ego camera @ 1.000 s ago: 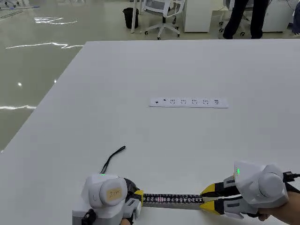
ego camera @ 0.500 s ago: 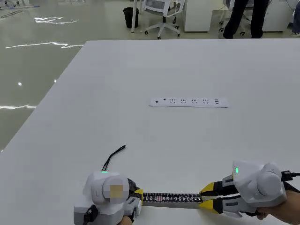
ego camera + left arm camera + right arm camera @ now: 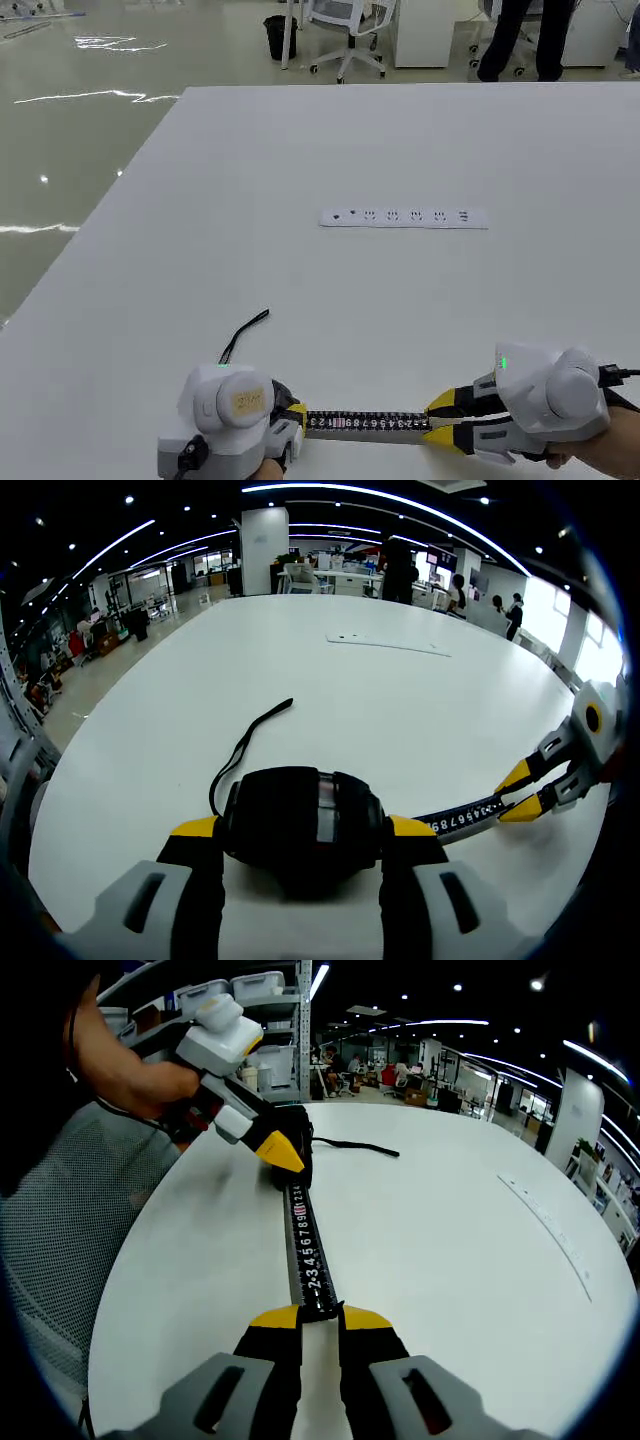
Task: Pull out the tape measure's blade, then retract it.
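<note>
A black tape measure case (image 3: 302,818) sits low on the white table, clamped between the yellow-tipped jaws of my left gripper (image 3: 302,827). In the head view the left gripper (image 3: 287,420) is at the bottom left. The case's black wrist strap (image 3: 243,336) trails away over the table. The marked blade (image 3: 366,423) runs out from the case to the right, flat above the table. My right gripper (image 3: 432,421) is shut on the blade's end (image 3: 318,1309), and in its own view the blade (image 3: 303,1249) stretches back to the case (image 3: 296,1135).
A white power strip (image 3: 403,218) lies across the middle of the table (image 3: 300,150). Office chairs, a black bin (image 3: 279,37) and a standing person (image 3: 520,38) are beyond the far edge. The table's left edge drops to a glossy floor.
</note>
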